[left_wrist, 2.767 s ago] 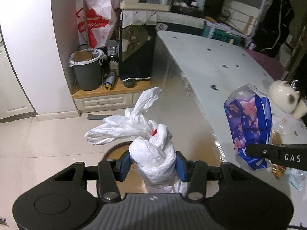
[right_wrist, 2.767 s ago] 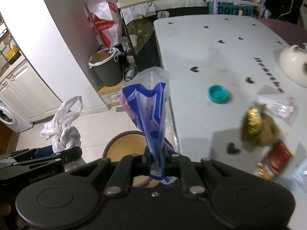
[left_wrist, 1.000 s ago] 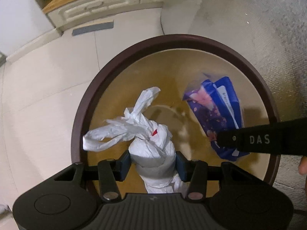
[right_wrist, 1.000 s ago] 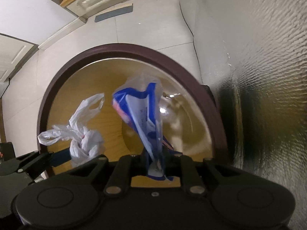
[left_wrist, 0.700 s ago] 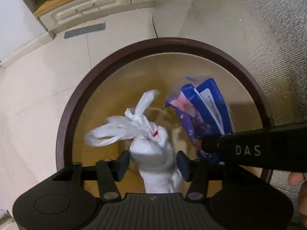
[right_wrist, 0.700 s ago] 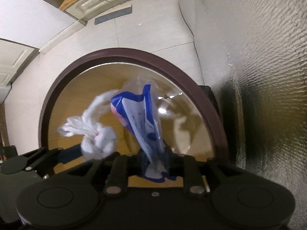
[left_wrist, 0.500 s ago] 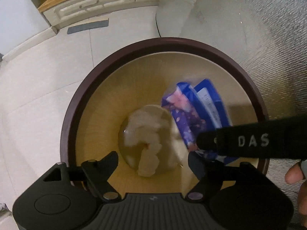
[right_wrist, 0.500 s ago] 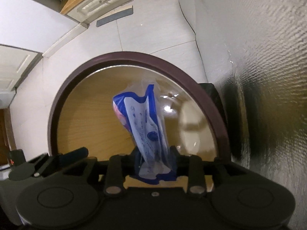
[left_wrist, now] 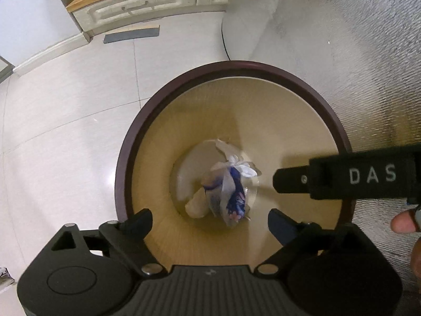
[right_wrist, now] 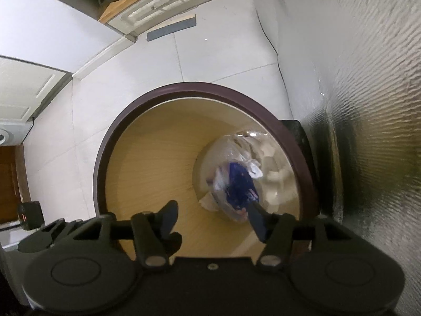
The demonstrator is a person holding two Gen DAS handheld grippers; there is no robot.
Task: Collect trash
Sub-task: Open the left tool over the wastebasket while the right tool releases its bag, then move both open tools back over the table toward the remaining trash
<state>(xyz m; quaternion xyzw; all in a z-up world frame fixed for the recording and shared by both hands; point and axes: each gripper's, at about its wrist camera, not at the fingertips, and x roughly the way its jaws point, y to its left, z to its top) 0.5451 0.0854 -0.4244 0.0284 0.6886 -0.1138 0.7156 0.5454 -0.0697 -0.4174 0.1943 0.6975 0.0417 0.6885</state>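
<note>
Change since earlier: both bags have left the grippers and now lie at the bottom of the bin (left_wrist: 123, 163), where a moment ago the white one was still clamped and the blue one still pinched.
Left gripper (left_wrist: 209, 220): jaws spread wide, nothing between them, hanging over the near side of the bin mouth.
Right gripper (right_wrist: 211, 220): jaws likewise wide apart and holding nothing; its side bar crosses the right of the left wrist view above the bin.
White bag (left_wrist: 243, 167): knotted, resting on the bin floor, partly under the blue one.
Blue flowered bag (left_wrist: 235, 197): lying across the white bag, both well inside the wooden-toned wall.
Risk, collision: the two tools hang close together over one opening; I judge that pulling them up on crossing paths could knock one against the other.
Risk, rim: a low or sideways retreat could catch a finger on the dark rim and tip or shift the bin.
Risk, leftovers: whether more trash is left elsewhere cannot be told from these views.
Surroundings: textured silver panel (right_wrist: 368, 105) stands just right of the bin, tight against it; pale tiled floor (left_wrist: 65, 118) lies on the left; a drawer unit (left_wrist: 147, 8) sits well behind.
In the way: the panel blocks a rightward exit, so up and left looks the freer route.
Cable: a thin dark cord (right_wrist: 271, 42) runs down the floor beside the panel toward the bin.
</note>
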